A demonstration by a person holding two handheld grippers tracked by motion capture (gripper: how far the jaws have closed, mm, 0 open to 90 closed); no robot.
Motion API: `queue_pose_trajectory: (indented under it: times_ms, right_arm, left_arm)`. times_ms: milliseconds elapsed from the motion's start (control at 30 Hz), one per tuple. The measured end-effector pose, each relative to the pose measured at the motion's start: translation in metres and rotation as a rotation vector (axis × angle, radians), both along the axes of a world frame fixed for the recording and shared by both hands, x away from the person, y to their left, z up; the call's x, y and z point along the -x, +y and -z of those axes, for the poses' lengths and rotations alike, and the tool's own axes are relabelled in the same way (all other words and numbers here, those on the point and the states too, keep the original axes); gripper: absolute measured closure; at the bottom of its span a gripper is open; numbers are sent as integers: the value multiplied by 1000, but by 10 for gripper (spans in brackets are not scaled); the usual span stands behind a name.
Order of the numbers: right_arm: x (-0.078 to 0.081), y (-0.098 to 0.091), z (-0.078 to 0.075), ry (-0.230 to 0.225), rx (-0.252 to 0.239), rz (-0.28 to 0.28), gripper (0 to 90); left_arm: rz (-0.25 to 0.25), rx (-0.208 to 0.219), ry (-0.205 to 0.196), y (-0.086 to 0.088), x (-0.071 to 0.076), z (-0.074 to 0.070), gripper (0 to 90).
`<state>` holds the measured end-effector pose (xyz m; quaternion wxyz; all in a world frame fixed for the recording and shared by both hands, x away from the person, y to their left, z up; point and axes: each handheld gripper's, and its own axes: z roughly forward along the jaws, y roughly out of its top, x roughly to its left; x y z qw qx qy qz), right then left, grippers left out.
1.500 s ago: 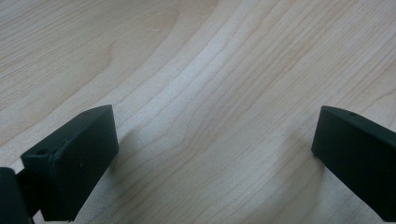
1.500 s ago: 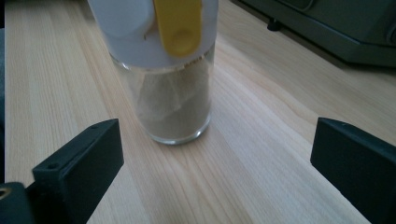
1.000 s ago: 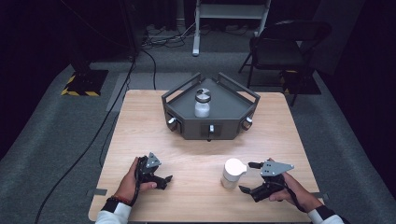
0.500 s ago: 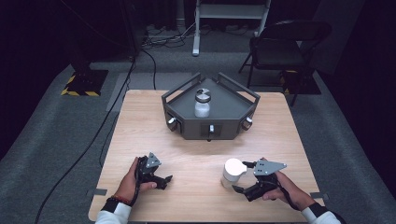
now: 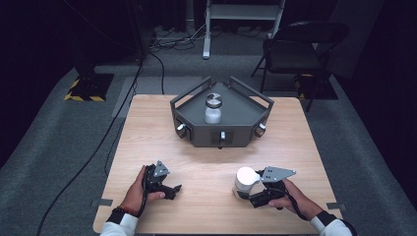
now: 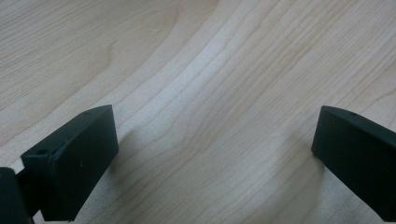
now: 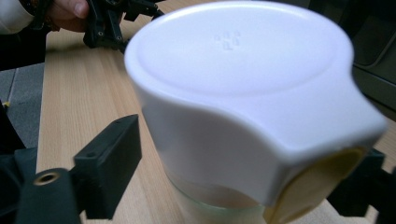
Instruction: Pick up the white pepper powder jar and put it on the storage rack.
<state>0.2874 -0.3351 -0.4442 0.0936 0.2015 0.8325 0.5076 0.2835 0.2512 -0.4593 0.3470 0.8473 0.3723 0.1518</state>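
Note:
A jar with a wide white cap (image 5: 244, 177) stands on the wooden table (image 5: 206, 162) near the front right. My right gripper (image 5: 243, 191) lies low beside it, and its jaws have just been closing with the jar between them. In the right gripper view the jar (image 7: 243, 102) looms close. One jaw lies against its side under the cap, the other is mostly hidden behind the cap. My left gripper (image 5: 172, 191) rests at the front left, open, with bare wood between its jaws (image 6: 215, 135).
A dark grey angular tray (image 5: 196, 137) sits at the table's far middle, holding a second jar (image 5: 213, 109) with a patterned lid. Behind the table stand a black chair (image 5: 295, 49) and a metal stand on grey carpet, with cables.
The right gripper has slid left to the white-capped jar and its jaws have closed around it. The left gripper has stayed put.

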Motion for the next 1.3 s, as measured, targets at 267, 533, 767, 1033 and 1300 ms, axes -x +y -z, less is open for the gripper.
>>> queue_pose_trajectory:
  times_ms: [267, 533, 767, 1033, 1300]
  right_arm:
    - [3, -2, 3, 12, -41, 39, 275]
    - [11, 1, 2, -13, -36, 68, 288]
    - [13, -3, 1, -4, -61, 85, 292]
    - [19, -7, 0, -37, -79, 136, 293]
    - [25, -7, -6, -69, -66, 180, 293]
  left_arm:
    - [0, 0, 0, 0, 0, 0, 0]
    - [-1, 1, 1, 0, 0, 0, 0]
    - [0, 1, 0, 0, 0, 0, 0]
    - [-2, -1, 0, 0, 0, 0, 0]
    - [-1, -1, 0, 0, 0, 0, 0]
